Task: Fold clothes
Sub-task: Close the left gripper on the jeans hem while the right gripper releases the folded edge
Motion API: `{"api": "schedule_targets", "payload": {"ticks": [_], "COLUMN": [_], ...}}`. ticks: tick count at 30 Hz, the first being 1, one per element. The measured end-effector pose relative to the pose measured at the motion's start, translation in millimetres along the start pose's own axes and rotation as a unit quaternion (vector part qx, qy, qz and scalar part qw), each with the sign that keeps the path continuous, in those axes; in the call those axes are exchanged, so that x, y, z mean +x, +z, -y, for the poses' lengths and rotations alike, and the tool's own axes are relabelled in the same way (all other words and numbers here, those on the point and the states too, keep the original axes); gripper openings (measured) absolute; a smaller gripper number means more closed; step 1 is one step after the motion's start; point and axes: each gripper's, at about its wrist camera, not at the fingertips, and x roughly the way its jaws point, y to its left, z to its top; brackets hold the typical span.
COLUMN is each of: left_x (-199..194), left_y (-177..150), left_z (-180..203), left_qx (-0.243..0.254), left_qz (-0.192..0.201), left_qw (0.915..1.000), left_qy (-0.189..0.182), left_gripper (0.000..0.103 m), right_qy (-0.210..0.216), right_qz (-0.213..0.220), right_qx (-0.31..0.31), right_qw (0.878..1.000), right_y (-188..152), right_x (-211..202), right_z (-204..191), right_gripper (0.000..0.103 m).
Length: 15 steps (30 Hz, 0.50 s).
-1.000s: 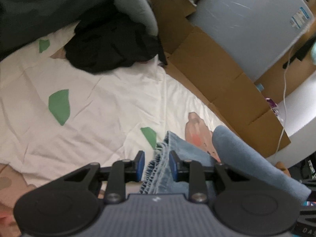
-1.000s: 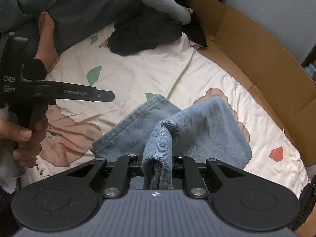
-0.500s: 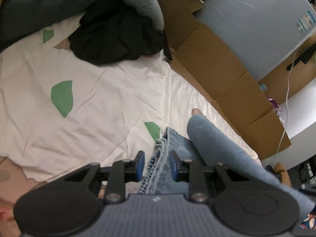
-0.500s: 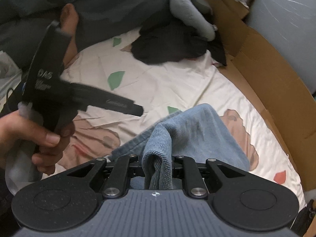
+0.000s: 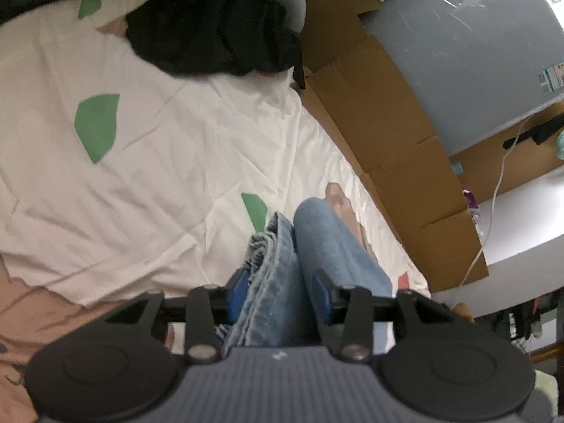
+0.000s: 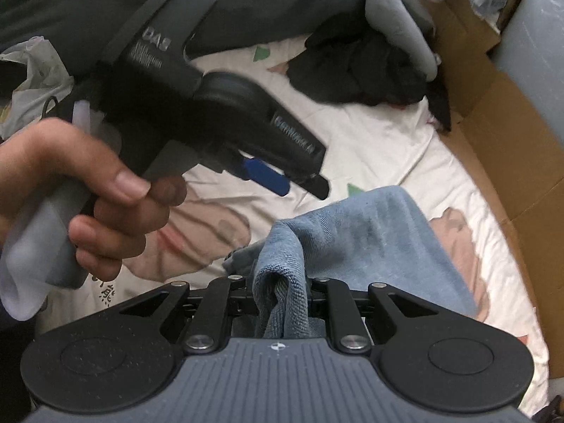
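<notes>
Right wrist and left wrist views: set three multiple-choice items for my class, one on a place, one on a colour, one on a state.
1. The black clothes pile lies:
A) on the floor
B) at the far end of the sheet, beside the cardboard
C) inside a box

2. The jeans are:
A) green
B) black
C) blue

3. The right gripper is:
A) shut on a fold of the jeans
B) open above the sheet
C) shut on nothing

Key: B, the pile sits against the cardboard; C, the denim is faded blue; A, the fold is pinched between its fingers.
</notes>
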Motion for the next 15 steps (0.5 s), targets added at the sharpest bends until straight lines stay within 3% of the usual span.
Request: {"api": "schedule_targets", "payload": {"ticks": [3, 6, 11, 13, 15], "left_x": [5.2, 9.1, 26.1, 30.3, 32.8], "left_y": [-2.9, -5.7, -15.8, -19.6, -22.0], "left_z": [-0.6, 3.1, 10.8, 13.2, 14.8], "left_qx": [-0.004, 0.009, 0.03, 0.035, 0.039], "left_qz": [-0.01, -0.016, -0.056, -0.062, -0.063], "left_qw": [0.9999, 0.9998, 0.9974, 0.9969, 0.9968], "left_qy": [-0.012, -0.013, -0.034, -0.035, -0.032], "left_gripper": [0.047, 0.057, 0.058, 0.052, 0.026], "right_qy": [0.008, 0.019, 0.028, 0.03, 0.032], "right_qz": [-0.001, -0.001, 0.005, 0.007, 0.011], "right_qx": [-0.004, -0.006, -0.015, -0.013, -0.01], "right_qw": [1.0, 1.0, 0.999, 0.999, 0.999], "right_y": [-4.9, -10.1, -14.8, -15.9, -16.9], "right_x": [9.9, 16.2, 20.6, 21.2, 20.4], "right_z": [-5.8, -10.7, -16.6, -16.1, -14.9], "right_gripper": [0.019, 0.02, 0.021, 0.021, 0.021]}}
